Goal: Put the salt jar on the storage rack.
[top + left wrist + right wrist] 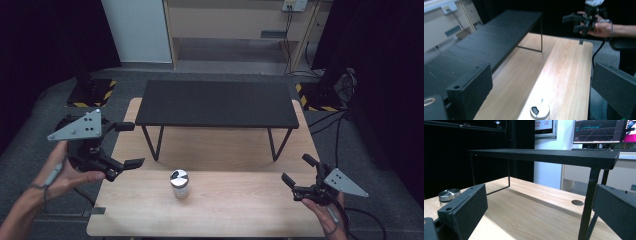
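Jar (179,184) with a shiny metal lid stands upright on the light wooden table (240,210), near the front edge, roughly midway between the two grippers and touched by neither. Left gripper (131,145) is held in the person's left hand (60,175) over the table's left edge; its fingers (134,162) are spread wide, nothing between them. In the left gripper view the jar (539,111) sits low between the two black fingers (471,90), ahead of them and well short of contact, lid seen from above.

Right gripper (299,170) is held in the right hand (327,210) at the table's right front corner, fingers (288,180) likewise parted and empty. In the right gripper view the jar's lid (449,194) shows just behind the left-hand finger (465,210), off to that side rather than in the gap. The gap itself looks onto bare tabletop and the black shelf (544,156) on thin metal legs, one leg (587,202) just beside the right-hand finger.

Shelf (216,104) stands on the far half of the table, beyond the jar and apart from it. Right gripper (580,21) also appears far off in the left gripper view, past the table's end.
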The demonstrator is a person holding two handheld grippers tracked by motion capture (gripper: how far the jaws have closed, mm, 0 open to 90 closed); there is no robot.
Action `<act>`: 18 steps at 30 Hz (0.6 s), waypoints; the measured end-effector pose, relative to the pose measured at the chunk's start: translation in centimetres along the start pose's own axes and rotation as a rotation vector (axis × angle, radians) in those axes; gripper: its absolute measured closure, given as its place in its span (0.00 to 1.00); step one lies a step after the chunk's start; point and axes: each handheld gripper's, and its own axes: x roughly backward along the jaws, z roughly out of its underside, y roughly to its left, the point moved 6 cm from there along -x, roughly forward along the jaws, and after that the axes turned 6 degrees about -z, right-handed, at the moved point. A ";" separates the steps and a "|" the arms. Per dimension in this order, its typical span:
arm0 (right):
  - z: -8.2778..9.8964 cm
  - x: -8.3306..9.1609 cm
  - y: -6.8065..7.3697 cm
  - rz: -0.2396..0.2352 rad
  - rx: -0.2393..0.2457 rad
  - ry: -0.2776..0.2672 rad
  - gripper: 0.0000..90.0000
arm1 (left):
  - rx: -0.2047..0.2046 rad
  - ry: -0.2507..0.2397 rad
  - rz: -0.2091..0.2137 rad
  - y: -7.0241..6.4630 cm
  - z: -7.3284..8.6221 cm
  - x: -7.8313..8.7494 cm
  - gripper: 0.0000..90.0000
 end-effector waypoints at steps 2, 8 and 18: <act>0.0 0.0 0.0 0.000 -0.001 0.000 0.00 | -0.002 0.010 0.009 0.1 0.3 -0.3 0.03; 0.0 0.0 0.0 0.002 -0.006 0.004 0.00 | -0.033 0.106 0.049 0.8 2.5 -2.9 0.03; 0.1 -0.1 -0.1 -0.003 -0.005 0.009 0.00 | -0.060 0.193 0.109 1.3 5.6 -6.7 0.08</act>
